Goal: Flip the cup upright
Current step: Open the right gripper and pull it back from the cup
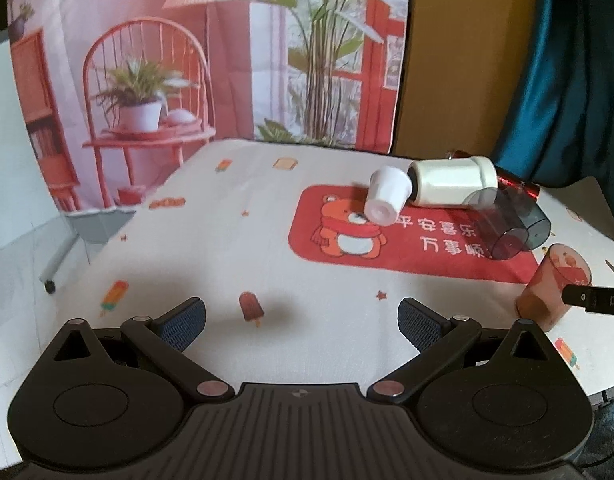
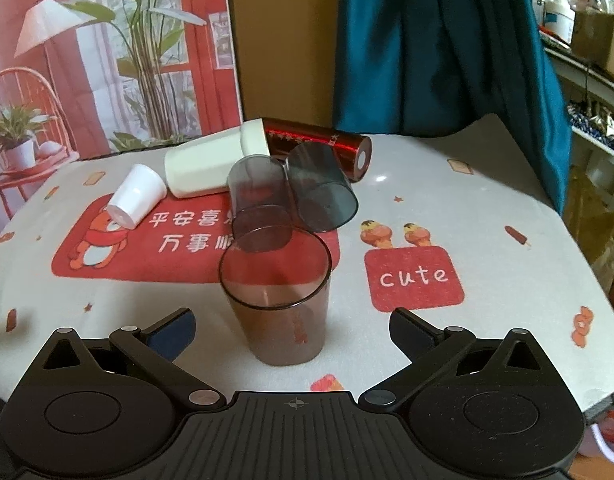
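A brown see-through cup stands upright on the tablecloth, between and just ahead of my open right gripper; the fingers do not touch it. It also shows in the left wrist view at the far right, with a right finger beside it. Behind it lie on their sides two grey see-through cups, a big white cup, a small white cup and a dark red cup. My left gripper is open and empty over bare cloth.
The table has a white printed cloth with a red bear panel and a "cute" patch. A printed backdrop stands behind, a teal curtain at the back right. The table's right edge drops off near shelves.
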`<state>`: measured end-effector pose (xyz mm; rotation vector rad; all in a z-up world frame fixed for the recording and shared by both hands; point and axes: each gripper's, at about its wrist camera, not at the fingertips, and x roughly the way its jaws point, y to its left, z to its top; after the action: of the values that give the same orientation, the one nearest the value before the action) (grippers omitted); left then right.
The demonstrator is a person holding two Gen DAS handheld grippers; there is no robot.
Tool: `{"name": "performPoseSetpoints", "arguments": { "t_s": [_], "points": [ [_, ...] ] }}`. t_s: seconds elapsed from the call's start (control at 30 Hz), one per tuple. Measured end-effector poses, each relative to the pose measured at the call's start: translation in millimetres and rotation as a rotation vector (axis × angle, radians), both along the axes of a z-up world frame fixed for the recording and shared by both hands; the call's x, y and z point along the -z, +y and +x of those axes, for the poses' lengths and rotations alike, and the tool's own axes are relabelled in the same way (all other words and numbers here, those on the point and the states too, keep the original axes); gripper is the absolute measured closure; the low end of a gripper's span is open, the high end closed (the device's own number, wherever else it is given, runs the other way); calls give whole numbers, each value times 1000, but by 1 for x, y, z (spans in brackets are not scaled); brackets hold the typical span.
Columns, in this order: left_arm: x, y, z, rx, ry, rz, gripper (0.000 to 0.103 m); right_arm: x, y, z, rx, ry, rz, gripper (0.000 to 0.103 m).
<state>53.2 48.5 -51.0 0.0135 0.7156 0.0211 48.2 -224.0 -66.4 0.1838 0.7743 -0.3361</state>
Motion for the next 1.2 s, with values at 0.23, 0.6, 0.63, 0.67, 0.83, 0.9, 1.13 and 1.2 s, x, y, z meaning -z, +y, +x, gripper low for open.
{"name": "performPoseSetpoints", "arguments": {
  "t_s": [0.23, 0.6, 0.63, 0.67, 0.83, 0.9, 1.13, 1.2],
  "points": [
    [-24, -7, -9, 17, -15, 11, 0, -30, 14, -22, -47, -2, -14, 0],
    [-47, -17, -38, 55, -45, 38, 0, -60, 26, -70, -56, -67, -24, 0],
    [-48, -18, -41, 58, -49, 41, 0, -61, 26, -73, -55, -70, -20, 0],
    [-47, -20, -44, 61, -52, 45, 0, -61, 27, -76, -55, -73, -12, 0],
    [-43, -27, -53, 60, -70, 89, 0, -60, 35, -90, -66, -100, -5, 0],
    [-39, -29, -55, 58, -60, 99, 0, -59, 40, -94, -66, -111, -22, 0],
    [-36, -24, -57, 53, -48, 76, 0, -59, 47, -96, -71, -112, -44, 0],
    [-35, -22, -55, 44, -47, 70, 0, -59, 47, -95, -71, -112, -45, 0]
  ]
}}
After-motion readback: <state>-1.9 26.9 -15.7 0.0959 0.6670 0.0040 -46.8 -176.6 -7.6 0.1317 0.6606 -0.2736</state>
